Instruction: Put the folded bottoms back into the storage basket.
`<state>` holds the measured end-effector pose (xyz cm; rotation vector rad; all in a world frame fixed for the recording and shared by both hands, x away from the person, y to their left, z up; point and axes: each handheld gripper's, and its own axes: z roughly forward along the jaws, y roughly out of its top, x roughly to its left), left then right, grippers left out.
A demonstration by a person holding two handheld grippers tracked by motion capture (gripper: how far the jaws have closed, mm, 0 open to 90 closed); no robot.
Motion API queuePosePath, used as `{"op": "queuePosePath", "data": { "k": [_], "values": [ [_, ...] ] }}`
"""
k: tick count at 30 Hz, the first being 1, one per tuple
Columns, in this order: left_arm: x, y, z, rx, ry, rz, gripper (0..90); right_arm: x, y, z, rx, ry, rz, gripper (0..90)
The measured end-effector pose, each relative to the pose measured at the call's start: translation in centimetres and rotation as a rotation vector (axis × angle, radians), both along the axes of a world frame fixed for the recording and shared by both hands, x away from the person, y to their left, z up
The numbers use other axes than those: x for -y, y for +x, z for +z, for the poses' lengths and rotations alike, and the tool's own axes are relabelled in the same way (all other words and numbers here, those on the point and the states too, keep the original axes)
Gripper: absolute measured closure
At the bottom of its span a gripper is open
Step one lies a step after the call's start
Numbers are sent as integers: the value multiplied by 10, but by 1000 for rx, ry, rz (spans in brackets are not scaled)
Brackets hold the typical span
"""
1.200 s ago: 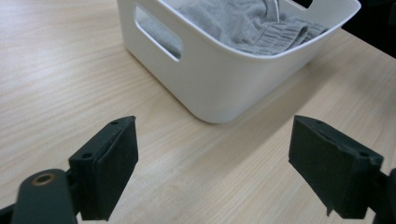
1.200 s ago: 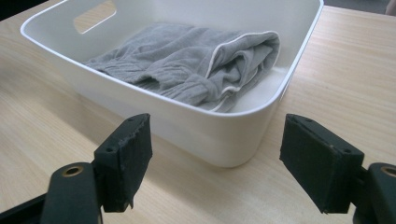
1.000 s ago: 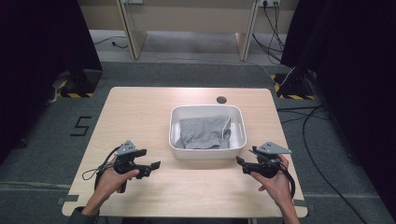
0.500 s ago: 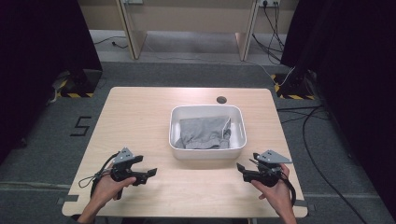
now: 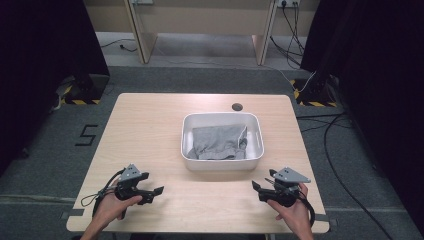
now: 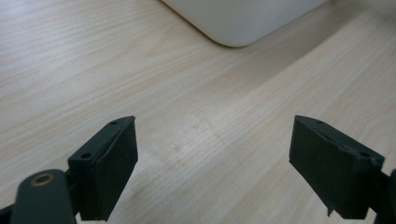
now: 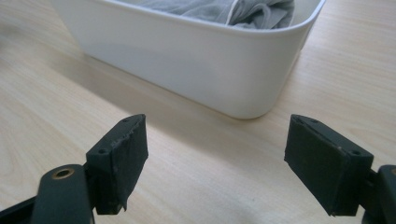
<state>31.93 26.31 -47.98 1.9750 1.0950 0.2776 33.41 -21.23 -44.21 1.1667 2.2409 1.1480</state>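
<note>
A white plastic bin (image 5: 222, 117) stands in the middle of the light wooden table (image 5: 150, 130), and a crumpled grey cloth (image 5: 220, 142) lies inside it. My left gripper (image 5: 156, 191) is held low over the table near the front left, open and holding nothing. In the left gripper view its gripper (image 6: 212, 168) points at bare wood, with a corner of the bin (image 6: 243, 18) beyond. My right gripper (image 5: 257, 187) sits at the front right, open and holding nothing. In the right gripper view that gripper (image 7: 215, 163) faces the bin's wall (image 7: 187, 56), and the cloth (image 7: 224, 9) shows over the rim.
A small dark round hole (image 5: 237, 106) sits in the table behind the bin. Cables (image 5: 325, 130) run across the floor to the right. Black curtains hang on both sides, and wooden furniture legs (image 5: 137, 30) stand at the back.
Both hands have drawn back toward the table's near edge and sunk a little lower. The jaws stand as wide as before. The bin and cloth have not moved.
</note>
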Motion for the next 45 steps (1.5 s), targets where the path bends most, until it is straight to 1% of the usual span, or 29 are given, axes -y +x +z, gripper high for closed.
{"op": "queuePosePath", "data": {
  "k": [2,3,4,10,17,22,25,26,28,30,31,32,34,35,36,38,39,40,42,44,45],
  "values": [
    [0,-3,-3,-6,23,-10,150,-2,-3,-5,-9,-1,10,221],
    [0,-3,-3,-6,23,-10,150,-2,-3,-5,-9,-1,10,221],
    [0,-5,-4,-6,32,-12,150,-3,-4,-8,-10,-9,12,221],
    [-1,-9,-7,-8,48,-15,150,-4,-8,-13,-24,-18,19,222],
    [-2,-15,-11,-5,70,-13,150,-5,-16,-20,-38,-46,37,222],
    [-2,-20,-16,-16,84,-17,147,-5,-20,-26,-55,-65,45,220],
    [-2,-23,-17,1,99,-20,149,-5,-21,-28,-66,-65,46,214],
    [-2,-24,-17,3,107,-22,148,-5,-22,-30,-71,-75,51,208],
    [-2,-25,-18,16,114,-28,148,-5,-23,-31,-79,-78,51,207],
    [-2,-27,-18,26,130,-38,147,-5,-24,-33,-83,-95,51,203],
    [-2,-28,-18,28,139,-41,145,-5,-25,-35,-89,-95,46,201],
    [-2,-29,-18,27,138,-42,145,-4,-27,-36,-106,-104,41,197],
    [-2,-31,-18,28,139,-42,144,-4,-27,-37,-114,-104,39,192],
    [-2,-32,-18,28,134,-42,144,-4,-28,-37,-118,-108,39,189],
    [-2,-33,-18,28,138,-44,144,-5,-29,-39,-121,-122,41,189],
    [-3,-36,-18,27,137,-40,144,-4,-30,-39,-122,-128,45,189],
    [-4,-37,-18,27,137,-40,144,-5,-31,-40,-131,-130,44,181],
    [-4,-38,-18,26,137,-38,144,-5,-32,-41,-123,-136,43,177],
    [-6,-43,-18,25,137,-29,144,-5,-35,-41,-125,-129,38,175],
    [-7,-45,-18,26,132,-25,144,-5,-36,-41,-122,-129,36,171],
    [-8,-47,-19,34,129,-22,144,-4,-37,-42,-114,-128,37,165]
  ]
}}
